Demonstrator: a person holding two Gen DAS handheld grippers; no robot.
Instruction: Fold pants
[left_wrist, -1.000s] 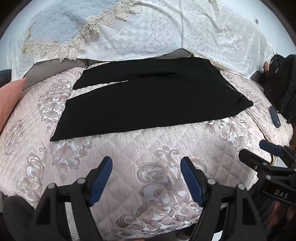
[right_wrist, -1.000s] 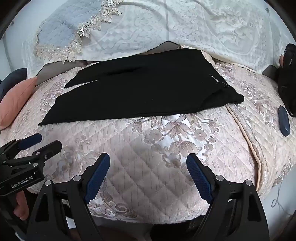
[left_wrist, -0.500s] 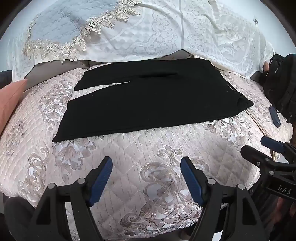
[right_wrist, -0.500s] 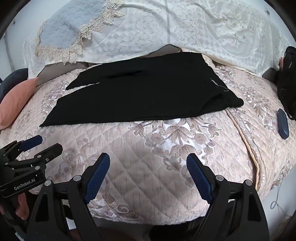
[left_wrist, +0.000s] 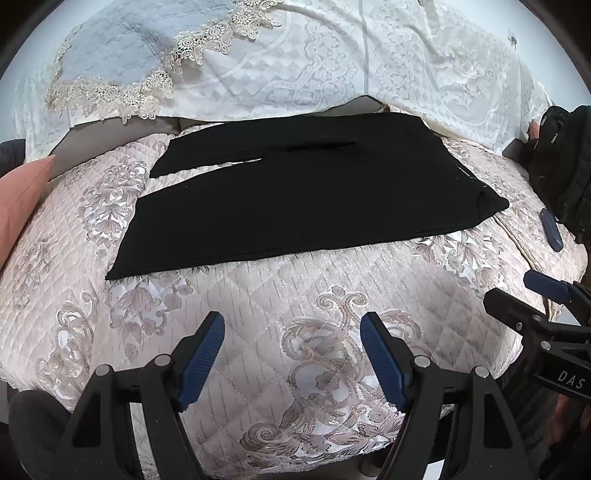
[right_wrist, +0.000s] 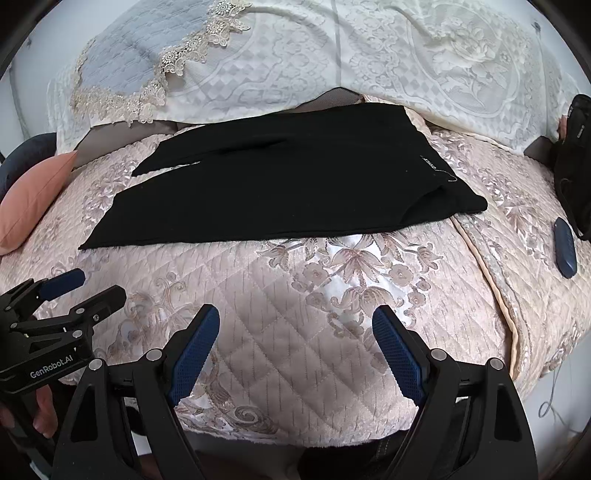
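Observation:
Black pants (left_wrist: 303, 192) lie flat across the quilted bed, waist to the right, legs pointing left with a narrow gap between them; they show the same way in the right wrist view (right_wrist: 280, 177). My left gripper (left_wrist: 293, 356) is open and empty, above the near bed edge, short of the pants. My right gripper (right_wrist: 295, 350) is open and empty, also near the front edge. Each gripper shows in the other's view: the right gripper (left_wrist: 546, 295) at the right edge, the left gripper (right_wrist: 74, 291) at the left edge.
White lace pillows (left_wrist: 332, 62) line the far side. A pink cushion (right_wrist: 33, 199) lies at the left. A small dark blue object (right_wrist: 565, 251) lies on the bed at the right, beside a black bag (left_wrist: 565, 166).
Both grippers have moved slightly forward toward the bed; the pants sit a little lower in both views. Both stay open.

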